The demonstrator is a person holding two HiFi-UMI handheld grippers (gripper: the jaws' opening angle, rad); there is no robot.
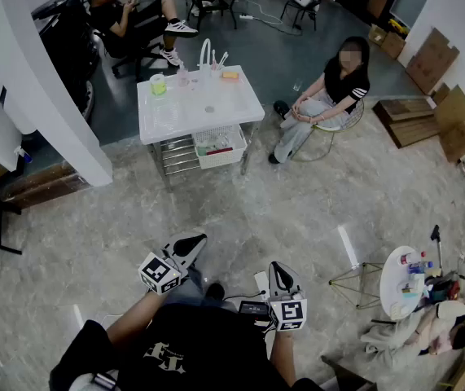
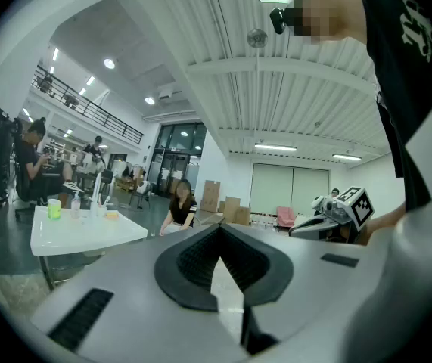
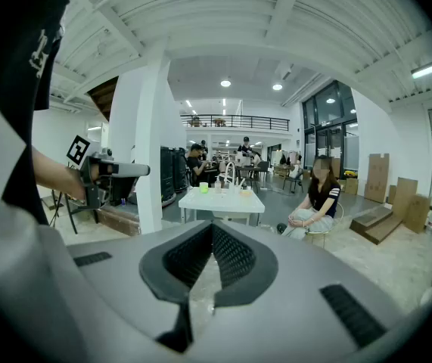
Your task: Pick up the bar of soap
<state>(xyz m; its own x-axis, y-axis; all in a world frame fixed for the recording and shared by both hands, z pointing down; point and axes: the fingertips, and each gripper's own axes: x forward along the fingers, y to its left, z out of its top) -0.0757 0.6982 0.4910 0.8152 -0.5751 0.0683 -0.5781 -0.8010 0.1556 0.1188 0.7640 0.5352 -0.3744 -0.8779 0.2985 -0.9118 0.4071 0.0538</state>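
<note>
Standing well back from the white table (image 1: 232, 108), I hold both grippers out in front of me. The left gripper (image 1: 193, 243) has its jaws closed together on nothing, and so does the right gripper (image 1: 279, 269). The bar of soap (image 1: 230, 75), a small orange block, lies near the table's far edge, along from a green cup (image 1: 158, 84). Stone floor (image 1: 281, 210) stretches between me and the table. A seated person (image 1: 330, 96) is just right of it, and a white pillar (image 1: 45, 80) stands to its left.

At twelve o'clock the bench (image 1: 185, 117) top looks smooth, glossy white; the floor (image 1: 297, 210) seems polished marbled stone; the left gripper (image 1: 195, 241) is matt grey plastic.
</note>
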